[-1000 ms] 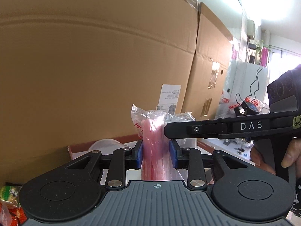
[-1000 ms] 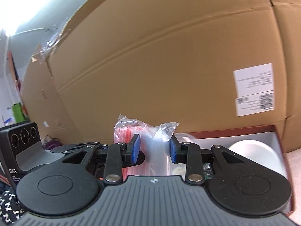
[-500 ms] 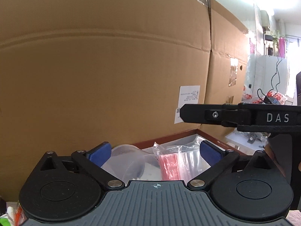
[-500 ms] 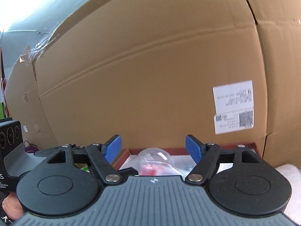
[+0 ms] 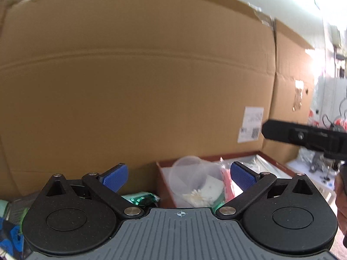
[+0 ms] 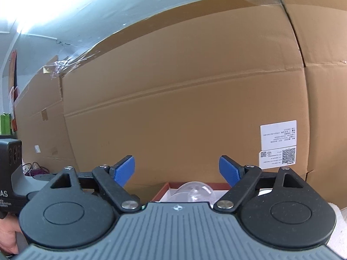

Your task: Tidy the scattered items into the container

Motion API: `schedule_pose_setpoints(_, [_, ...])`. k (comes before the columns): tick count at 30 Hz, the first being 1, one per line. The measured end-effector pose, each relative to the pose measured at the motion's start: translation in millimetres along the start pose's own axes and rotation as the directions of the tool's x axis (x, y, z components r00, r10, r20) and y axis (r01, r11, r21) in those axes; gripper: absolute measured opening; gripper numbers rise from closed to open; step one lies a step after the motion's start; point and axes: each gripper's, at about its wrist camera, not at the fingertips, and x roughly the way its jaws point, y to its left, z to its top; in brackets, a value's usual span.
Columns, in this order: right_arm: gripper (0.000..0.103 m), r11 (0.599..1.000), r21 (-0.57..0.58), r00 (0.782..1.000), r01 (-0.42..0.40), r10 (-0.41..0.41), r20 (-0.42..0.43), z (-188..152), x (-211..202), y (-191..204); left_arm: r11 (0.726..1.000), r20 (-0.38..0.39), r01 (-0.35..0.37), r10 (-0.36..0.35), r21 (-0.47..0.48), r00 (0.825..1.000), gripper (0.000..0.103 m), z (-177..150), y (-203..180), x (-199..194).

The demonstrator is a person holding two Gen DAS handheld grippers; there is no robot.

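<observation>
A red-rimmed shallow box [image 5: 161, 171] stands against the cardboard wall. In it lie a clear plastic cup [image 5: 190, 171], a white packet [image 5: 208, 189] and a clear bag of pink-red strips [image 5: 226, 184]. My left gripper [image 5: 179, 176] is open and empty, held back from the box and above its near left corner. My right gripper [image 6: 176, 169] is open and empty too, above the box [image 6: 161, 191], where the clear cup [image 6: 195, 191] shows. The right gripper's body crosses the left wrist view at the right edge.
A large brown cardboard box [image 5: 141, 97] with a white label [image 5: 250, 127] fills the background. A green foil packet [image 5: 141, 198] lies left of the red box. Blue and green items [image 5: 10, 236] lie at the lower left. A cluttered white surface [image 5: 314, 169] is at the right.
Both grippers let go of the bag of pink-red strips, which now lies in the red box. Both opened wide, pulled back and swung left.
</observation>
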Motion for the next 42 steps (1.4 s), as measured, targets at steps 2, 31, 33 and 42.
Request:
schedule_pose_setpoints(2, [0.093, 1.000, -0.023, 1.000, 0.001, -0.001, 0.017, -3.1, -7.2, 11.8, 1.000, 0.050, 0.012, -0.011, -0.015, 0.999, 0.103, -4.3, 5.5, -18.3])
schedule_pose_setpoints(31, [0.099, 1.000, -0.009, 0.986, 0.002, -0.004, -0.167, -71.2, -63.6, 114.2, 0.888, -0.221, -0.455, 0.431, -0.067, 0.875, 0.103, -69.1, 10.8, -129.8])
schedule_pose_setpoints(33, [0.099, 1.000, 0.004, 0.983, 0.019, -0.018, -0.183, -74.4, -62.8, 115.0, 0.886, -0.222, -0.459, 0.435, -0.065, 0.873, 0.103, -70.2, 10.5, -131.8])
schedule_pose_setpoints(42, [0.099, 0.998, 0.066, 0.974, -0.010, 0.025, -0.224, -77.9, -49.4, 120.5, 0.848, -0.229, -0.525, 0.498, -0.071, 0.836, 0.103, -67.9, 20.0, -141.0])
